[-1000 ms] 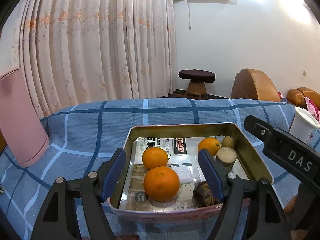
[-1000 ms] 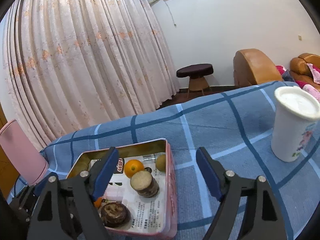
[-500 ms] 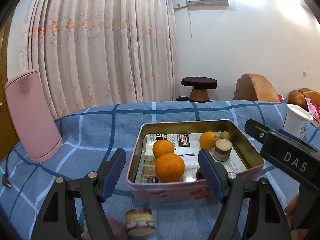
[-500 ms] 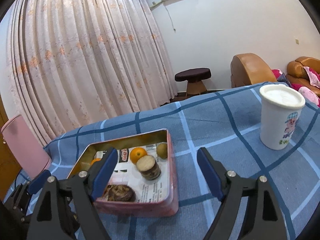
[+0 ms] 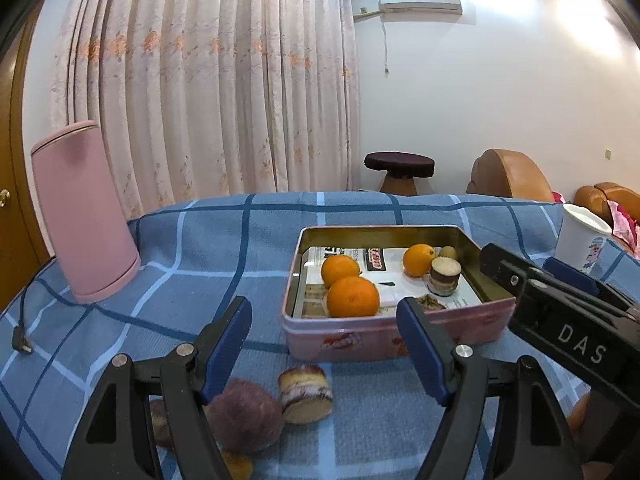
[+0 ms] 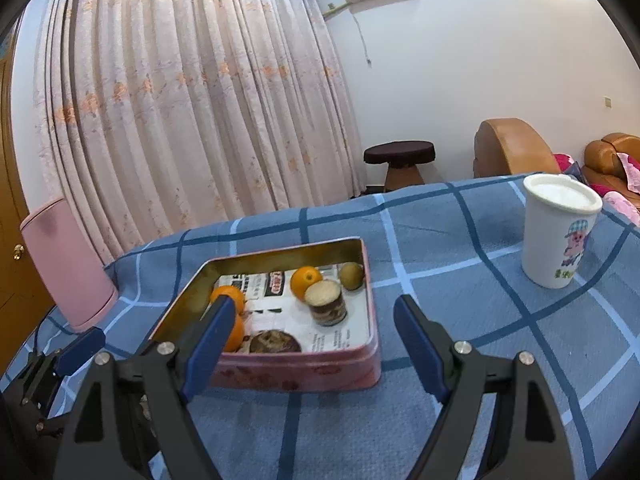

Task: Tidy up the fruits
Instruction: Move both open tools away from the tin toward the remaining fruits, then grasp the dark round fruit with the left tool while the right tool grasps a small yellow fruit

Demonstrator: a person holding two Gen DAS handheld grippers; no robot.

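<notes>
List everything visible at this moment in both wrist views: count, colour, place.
tin: 1, pink outside, gold inside, on the blue checked cloth
oranges: 3, orange, inside the tin
kiwi: 1, green-brown, tin's far right corner
cut cylinder piece: 1, brown with pale top, upright in the tin
dark round piece: 1, brown, tin's near side
purple fruit: 1, on the cloth in front of the tin
sliced piece: 1, purple and tan, beside the purple fruit
pink cylinder: 1, far left
white cup: 1, right
left tongs: open, empty
right tongs: open, empty
</notes>
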